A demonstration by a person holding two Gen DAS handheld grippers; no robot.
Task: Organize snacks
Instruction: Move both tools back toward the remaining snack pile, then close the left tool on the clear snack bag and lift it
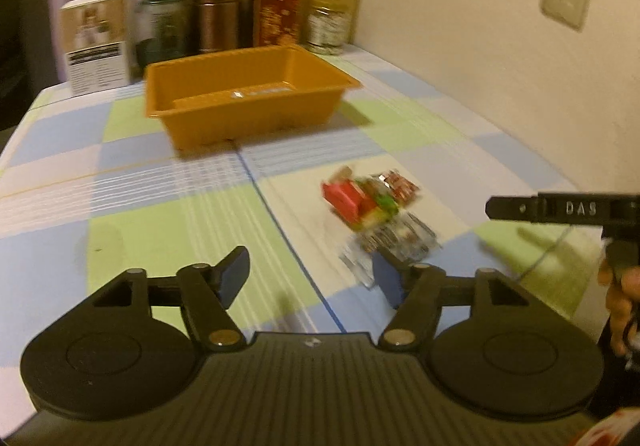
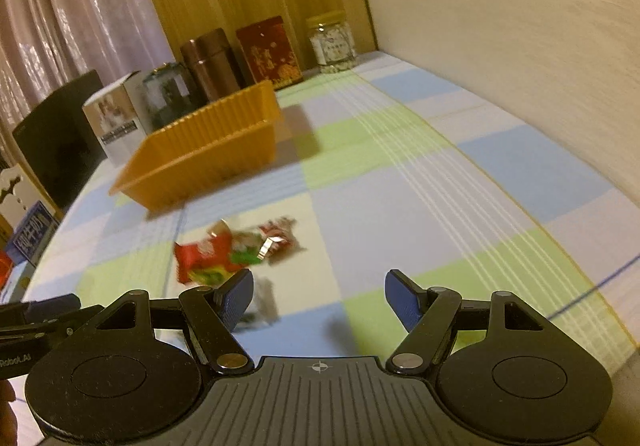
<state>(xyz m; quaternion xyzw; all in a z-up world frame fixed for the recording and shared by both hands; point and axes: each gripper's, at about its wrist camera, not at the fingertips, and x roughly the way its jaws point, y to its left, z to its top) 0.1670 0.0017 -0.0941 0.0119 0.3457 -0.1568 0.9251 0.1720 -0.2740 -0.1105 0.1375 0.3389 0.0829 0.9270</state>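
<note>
Checked surface [image 1: 168, 214], seen from my two wrist cameras. Orange tray [image 1: 244, 98], apparently empty, at twelve o'clock. Snack pile [image 1: 372, 206], loose wrappers, at one o'clock of my left claw [image 1: 310, 278], well short of the tray. Left claw spread, pinching nothing. Right claw [image 2: 320, 300] likewise spread and empty; pile at eleven o'clock. Step, I judge: approach. Next: close on one packet.
</note>
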